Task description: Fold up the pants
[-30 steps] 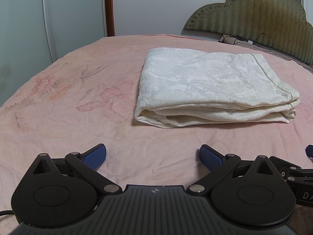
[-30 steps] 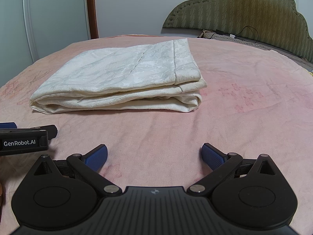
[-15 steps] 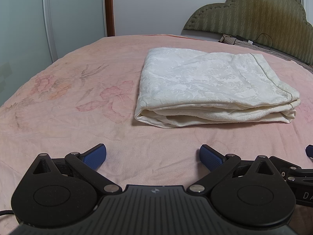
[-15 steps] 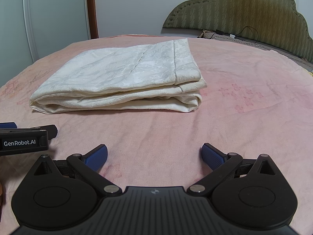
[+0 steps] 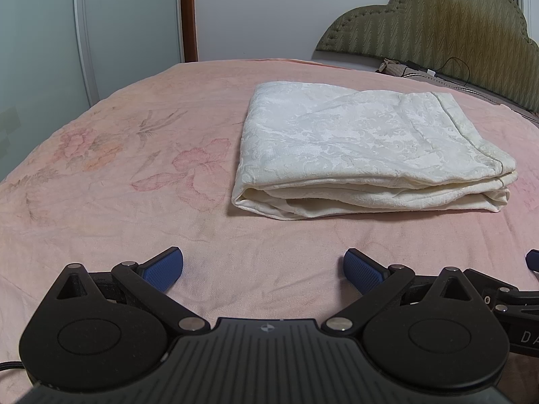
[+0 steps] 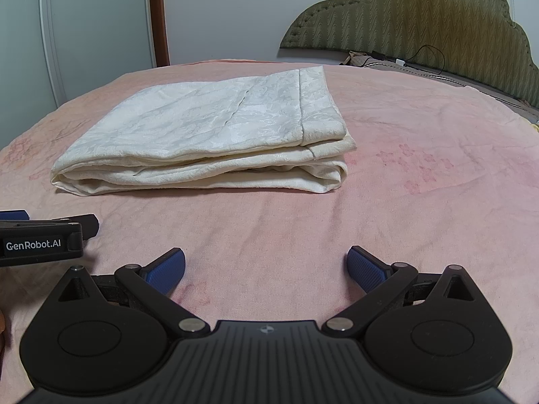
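The cream patterned pants (image 5: 363, 155) lie folded in a neat rectangular stack on the pink bed sheet (image 5: 134, 181); they also show in the right wrist view (image 6: 215, 141). My left gripper (image 5: 264, 267) is open and empty, low over the sheet, short of the stack's near edge. My right gripper (image 6: 266, 267) is open and empty too, in front of the stack. The left gripper's side shows at the left edge of the right wrist view (image 6: 43, 239).
A green padded headboard (image 5: 438, 27) stands at the back right with a cable (image 5: 451, 67) on the bed's edge below it. White wardrobe doors (image 5: 50, 40) and a wooden post (image 5: 188, 13) stand behind the bed at left.
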A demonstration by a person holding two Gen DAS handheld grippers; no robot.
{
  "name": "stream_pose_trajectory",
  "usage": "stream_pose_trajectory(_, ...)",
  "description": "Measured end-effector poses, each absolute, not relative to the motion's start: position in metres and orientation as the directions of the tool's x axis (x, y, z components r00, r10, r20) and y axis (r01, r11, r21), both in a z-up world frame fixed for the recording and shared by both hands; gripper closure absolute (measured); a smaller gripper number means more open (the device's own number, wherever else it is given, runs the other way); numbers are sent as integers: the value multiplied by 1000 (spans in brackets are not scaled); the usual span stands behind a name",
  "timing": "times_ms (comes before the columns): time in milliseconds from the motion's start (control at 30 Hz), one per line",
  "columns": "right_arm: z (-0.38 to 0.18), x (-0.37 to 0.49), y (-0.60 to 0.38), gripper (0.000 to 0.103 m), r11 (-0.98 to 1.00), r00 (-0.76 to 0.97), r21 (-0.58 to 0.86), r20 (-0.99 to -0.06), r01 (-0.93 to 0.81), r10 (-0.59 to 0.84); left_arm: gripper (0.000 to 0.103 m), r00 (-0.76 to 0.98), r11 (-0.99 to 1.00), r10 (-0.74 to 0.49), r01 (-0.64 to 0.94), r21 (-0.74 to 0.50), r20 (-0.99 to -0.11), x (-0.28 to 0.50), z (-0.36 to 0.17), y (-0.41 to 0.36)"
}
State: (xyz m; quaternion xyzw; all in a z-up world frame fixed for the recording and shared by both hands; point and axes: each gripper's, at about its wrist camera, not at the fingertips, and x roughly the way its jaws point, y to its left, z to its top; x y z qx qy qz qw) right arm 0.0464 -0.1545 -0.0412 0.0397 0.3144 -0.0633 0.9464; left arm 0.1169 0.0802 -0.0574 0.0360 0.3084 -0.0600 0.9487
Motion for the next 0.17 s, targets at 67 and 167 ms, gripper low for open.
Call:
stream_pose_trajectory(67,-41,46,-155,0,989,794,35,-600,145,-95,0,803,990,-92,136,31,-589,117,-57,80)
stream_pose_trajectory(167,-41,46,-155,0,989,794,37,-600,145,-94,0,803,990,-91,136,32,-590,117,-57,80)
